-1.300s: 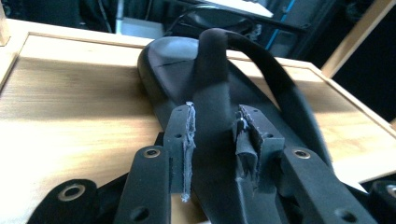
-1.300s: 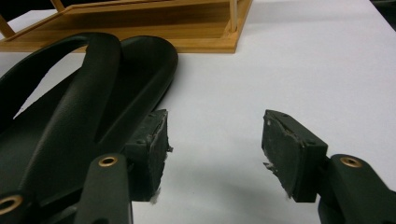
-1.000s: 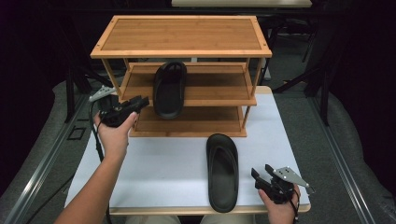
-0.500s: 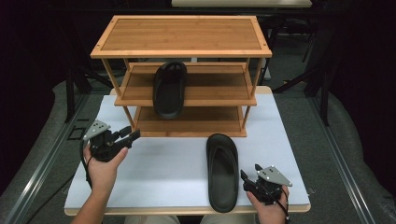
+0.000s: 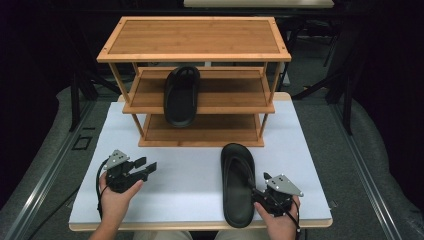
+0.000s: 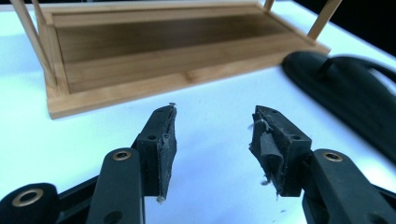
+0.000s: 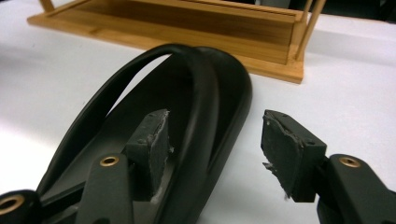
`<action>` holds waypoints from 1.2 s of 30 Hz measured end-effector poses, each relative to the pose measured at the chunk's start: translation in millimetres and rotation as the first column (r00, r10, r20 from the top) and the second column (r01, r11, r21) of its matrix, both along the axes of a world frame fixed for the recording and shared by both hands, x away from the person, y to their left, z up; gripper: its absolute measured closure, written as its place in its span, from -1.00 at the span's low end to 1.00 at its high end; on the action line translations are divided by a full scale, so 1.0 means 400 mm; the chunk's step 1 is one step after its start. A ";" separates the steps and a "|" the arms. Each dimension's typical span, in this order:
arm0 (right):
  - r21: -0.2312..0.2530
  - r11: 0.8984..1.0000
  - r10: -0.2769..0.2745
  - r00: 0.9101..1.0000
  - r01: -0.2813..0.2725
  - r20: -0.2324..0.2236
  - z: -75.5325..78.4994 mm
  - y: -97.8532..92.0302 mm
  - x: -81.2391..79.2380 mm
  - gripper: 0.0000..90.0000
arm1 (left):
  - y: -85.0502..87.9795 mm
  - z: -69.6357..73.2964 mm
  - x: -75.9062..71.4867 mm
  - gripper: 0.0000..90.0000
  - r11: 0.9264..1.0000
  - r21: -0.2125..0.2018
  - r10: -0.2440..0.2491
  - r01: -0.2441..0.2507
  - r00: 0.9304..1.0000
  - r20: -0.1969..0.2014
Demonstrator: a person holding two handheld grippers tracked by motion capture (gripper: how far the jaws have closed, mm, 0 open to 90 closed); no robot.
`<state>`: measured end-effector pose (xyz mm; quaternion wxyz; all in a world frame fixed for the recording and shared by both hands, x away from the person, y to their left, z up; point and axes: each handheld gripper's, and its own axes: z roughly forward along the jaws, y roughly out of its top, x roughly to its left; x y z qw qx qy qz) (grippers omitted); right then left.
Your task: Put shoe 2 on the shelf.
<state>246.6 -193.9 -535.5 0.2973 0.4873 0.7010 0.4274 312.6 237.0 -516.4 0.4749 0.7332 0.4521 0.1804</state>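
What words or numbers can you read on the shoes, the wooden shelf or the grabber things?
None: no words, numbers or labels can be read on the sandal on the table, the sandal on the rack, the wooden rack, the left gripper or the right gripper.

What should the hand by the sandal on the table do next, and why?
Probably close the right gripper on the black sandal. Its jaws stand open astride the sandal's edge and strap, not yet pressing it. The other sandal already sits on the rack's middle shelf, so this one likely goes there too.
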 end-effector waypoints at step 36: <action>0.006 0.999 0.043 0.993 -0.043 -0.113 -0.018 -0.026 0.008 0.75 | -0.012 -0.046 0.010 0.03 0.999 0.028 -0.023 0.025 0.998 -0.052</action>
